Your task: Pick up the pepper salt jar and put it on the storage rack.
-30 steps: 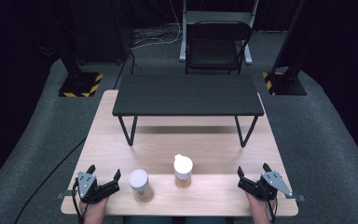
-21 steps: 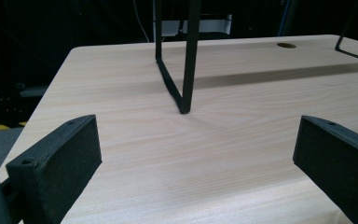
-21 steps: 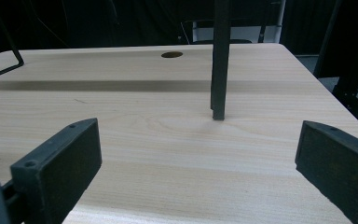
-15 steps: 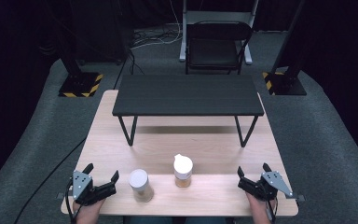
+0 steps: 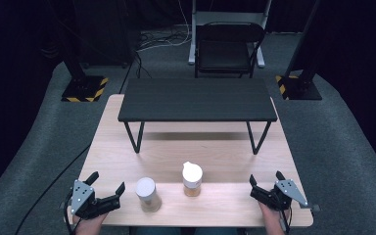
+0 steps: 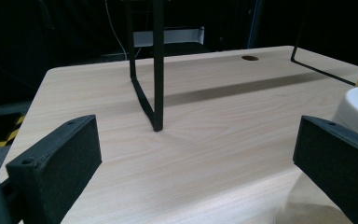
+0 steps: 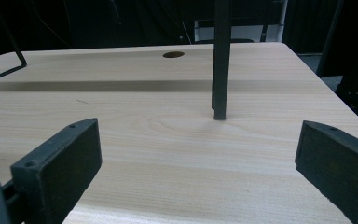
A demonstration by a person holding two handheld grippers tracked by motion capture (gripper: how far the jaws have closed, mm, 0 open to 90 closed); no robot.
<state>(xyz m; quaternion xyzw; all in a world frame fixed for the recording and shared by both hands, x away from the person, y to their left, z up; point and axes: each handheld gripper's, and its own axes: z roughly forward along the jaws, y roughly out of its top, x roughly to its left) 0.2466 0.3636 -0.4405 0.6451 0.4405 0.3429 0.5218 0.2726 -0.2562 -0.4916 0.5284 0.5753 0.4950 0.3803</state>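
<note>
**Two jars wait between open grippers**

Near the front edge of the wooden table (image 5: pixel 127 142), two small jars stand upright and apart from each other. One is a round jar with a flat white lid (image 5: pixel 147 194), which sits just beside the left gripper (image 5: pixel 106 188); the other is a jar with a white pouring cap (image 5: pixel 192 178) over amber-coloured contents, a little farther back and closer to the middle of the table.

At the left front corner, the left gripper rests low with its jaws spread wide and nothing between them. From the left gripper view, the flat-lidded jar rises pale behind the jaw on that picture's right side, close to it, though whether the two touch cannot be told. Bare wood fills the gap between the jaws.

Over at the right front corner, the right gripper (image 5: pixel 264 184) is likewise spread wide and holds nothing. It is well apart from both jars. Its own view looks across empty tabletop toward one leg of the black shelf (image 5: pixel 196 100).

That shelf stands on thin metal legs across the back half of the table. Beyond the table, a black chair (image 5: pixel 225 49) stands on the grey floor.
</note>
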